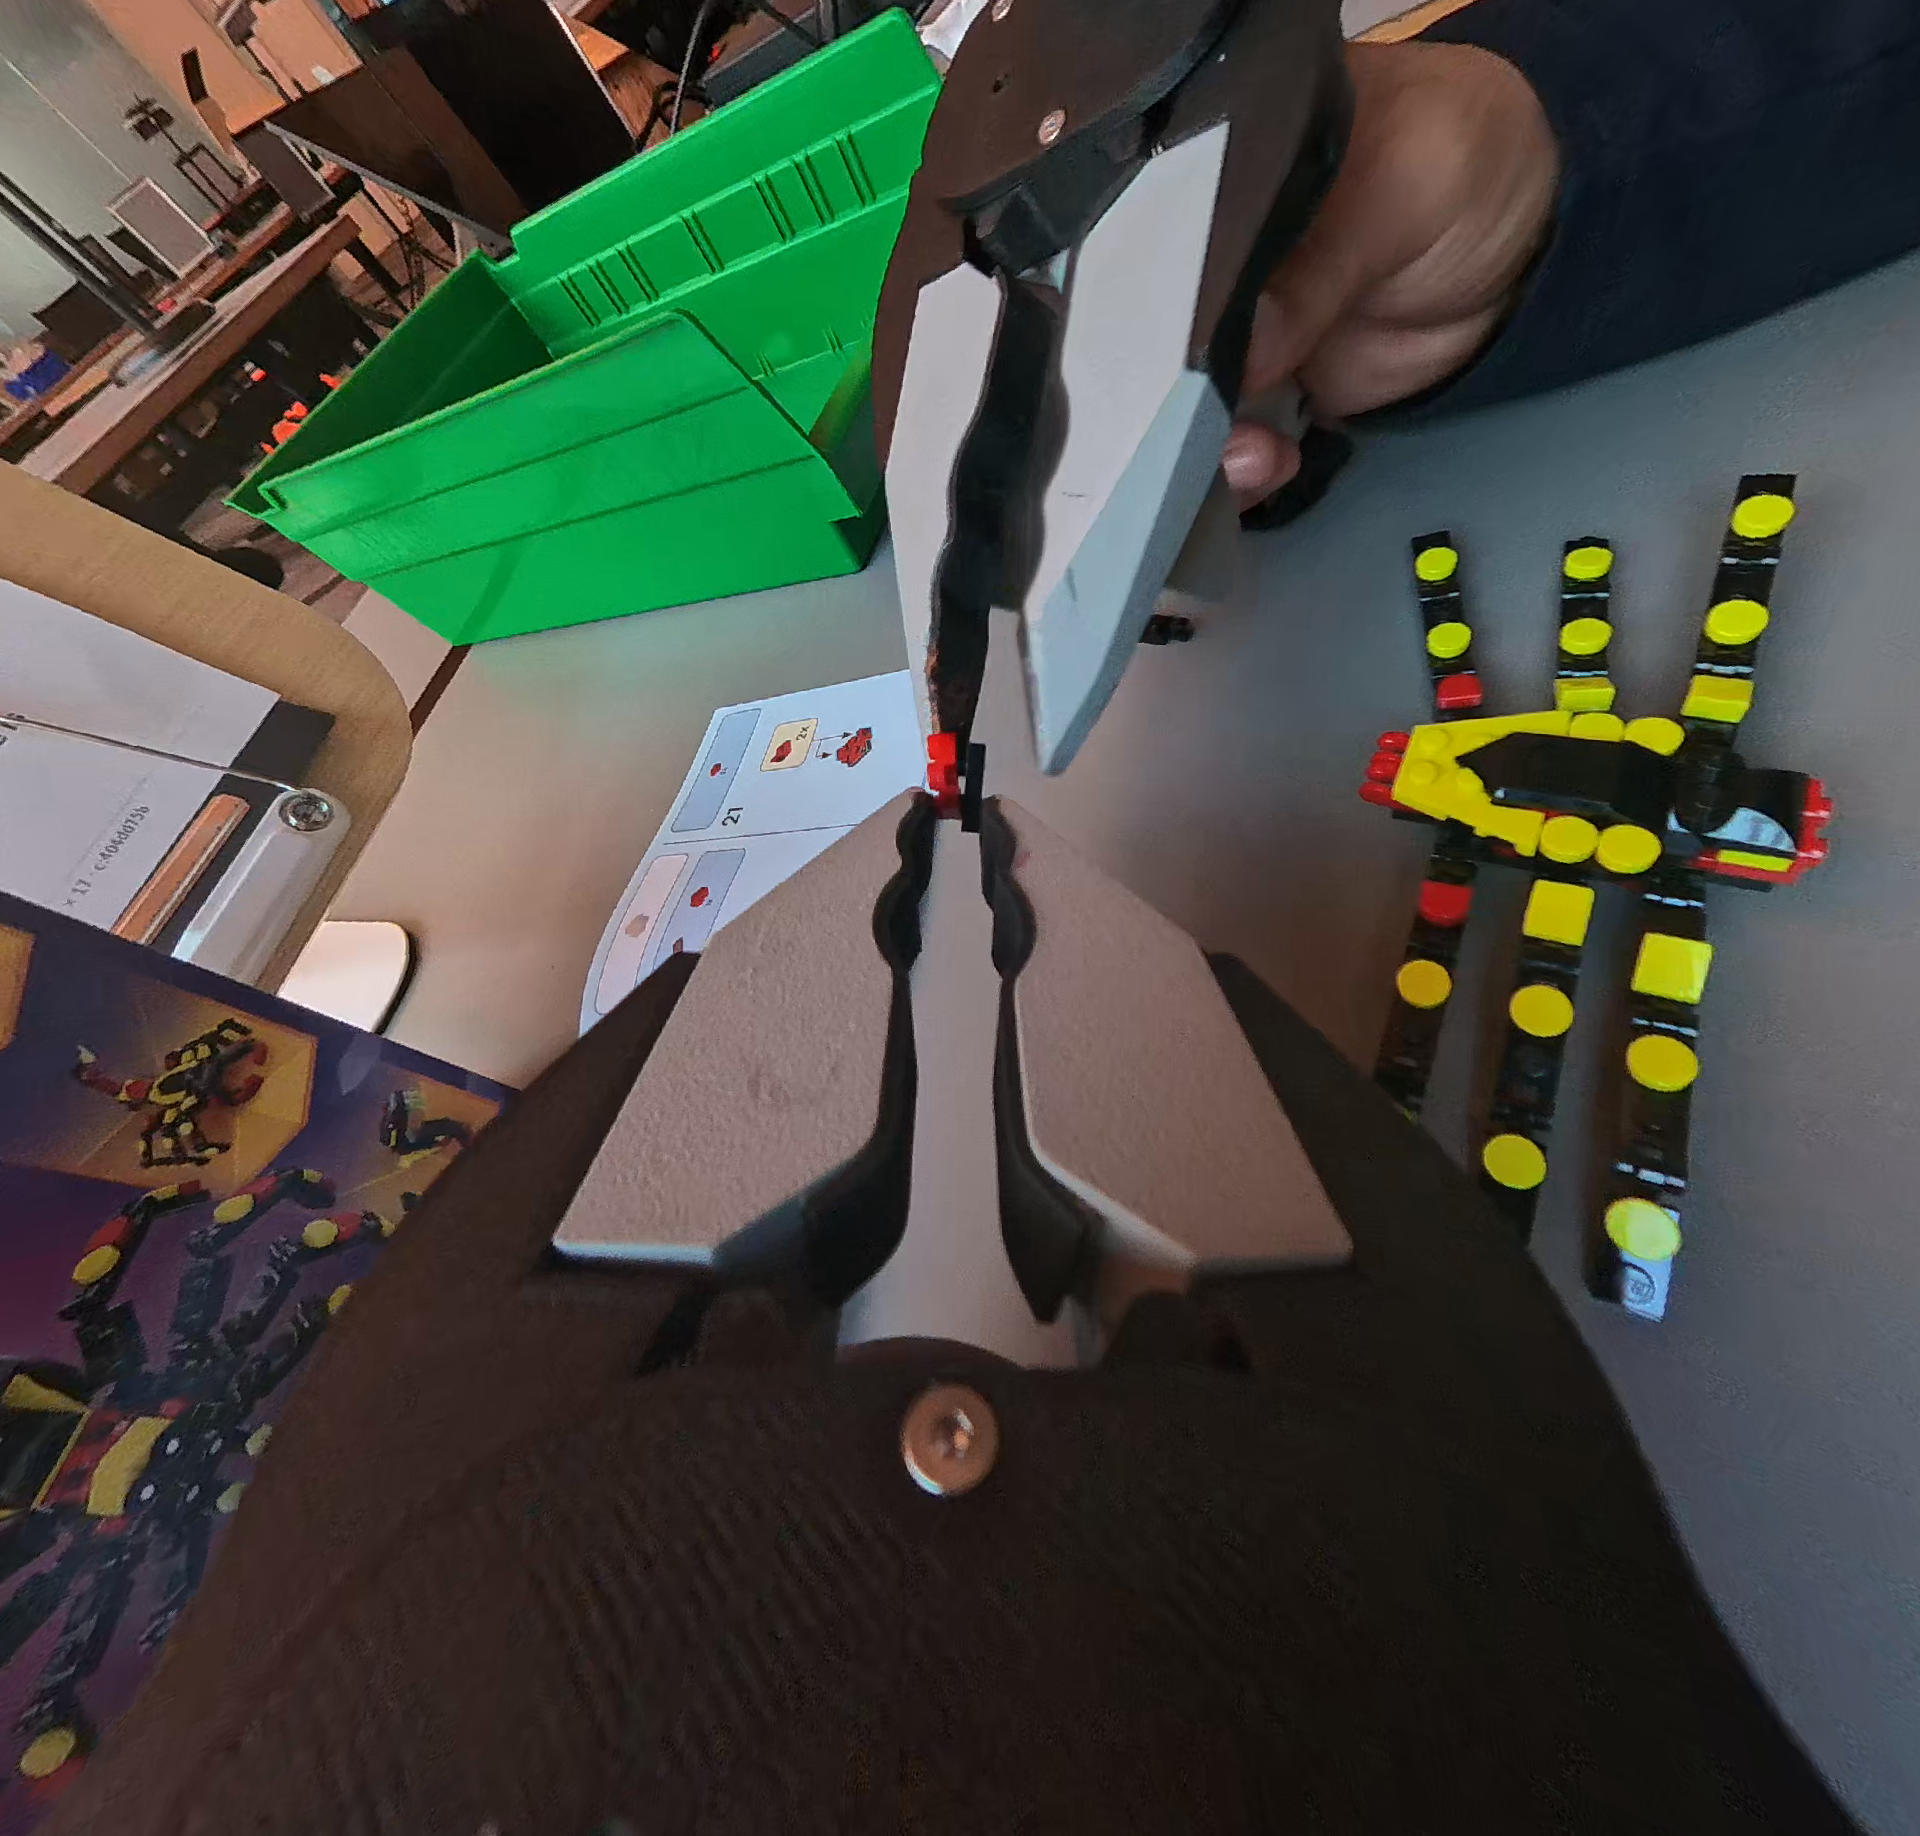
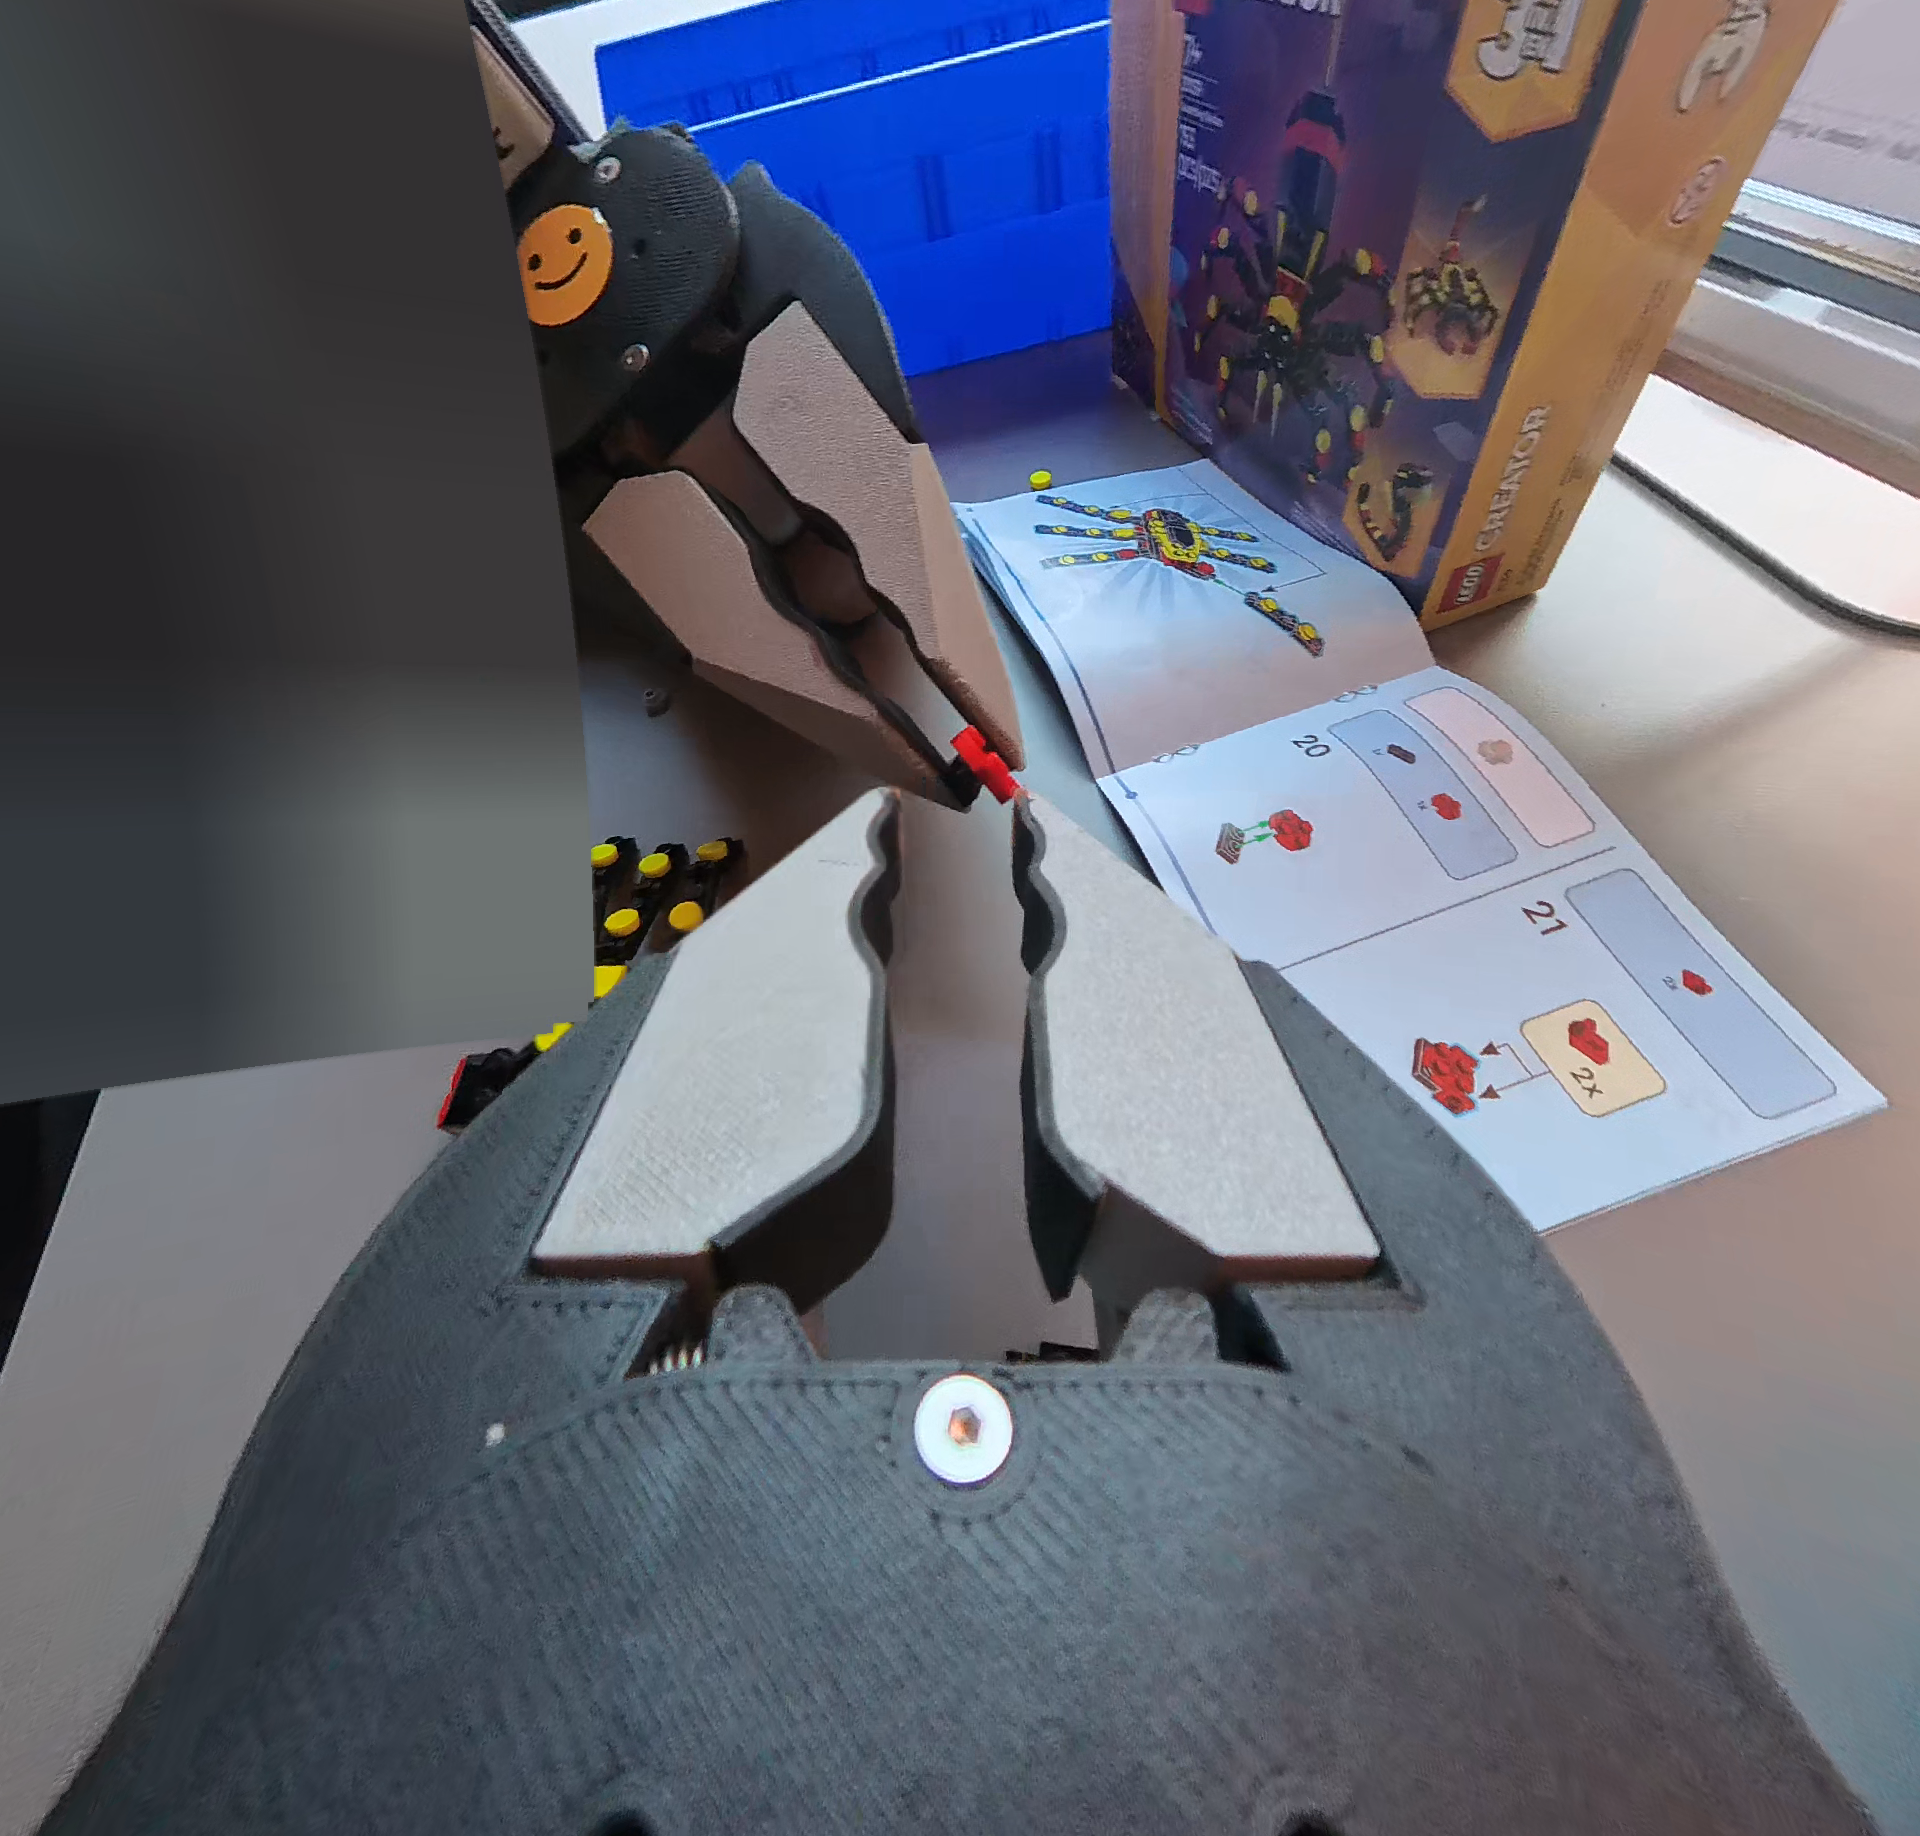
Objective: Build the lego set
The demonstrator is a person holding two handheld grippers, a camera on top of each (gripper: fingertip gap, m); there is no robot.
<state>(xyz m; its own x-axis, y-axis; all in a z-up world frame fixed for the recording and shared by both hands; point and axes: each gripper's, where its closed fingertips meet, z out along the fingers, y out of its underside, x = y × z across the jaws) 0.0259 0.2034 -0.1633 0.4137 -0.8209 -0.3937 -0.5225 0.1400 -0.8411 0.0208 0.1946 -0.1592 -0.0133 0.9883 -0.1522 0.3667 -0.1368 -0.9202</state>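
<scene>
Left wrist view, left tool [image 1: 956, 812] pinching red piece [image 1: 943, 758], right tool [image 1: 997, 747] meeting it

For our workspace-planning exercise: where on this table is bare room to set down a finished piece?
Bare grey tabletop lies right of the yellow-and-black brick spider model, and between the green plastic bin and open paper instruction booklet. Crowded where left gripper and right gripper meet.

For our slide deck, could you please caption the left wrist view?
Left gripper pinches a small red-and-black piece as the right gripper meets it, beside the spider model.
</scene>
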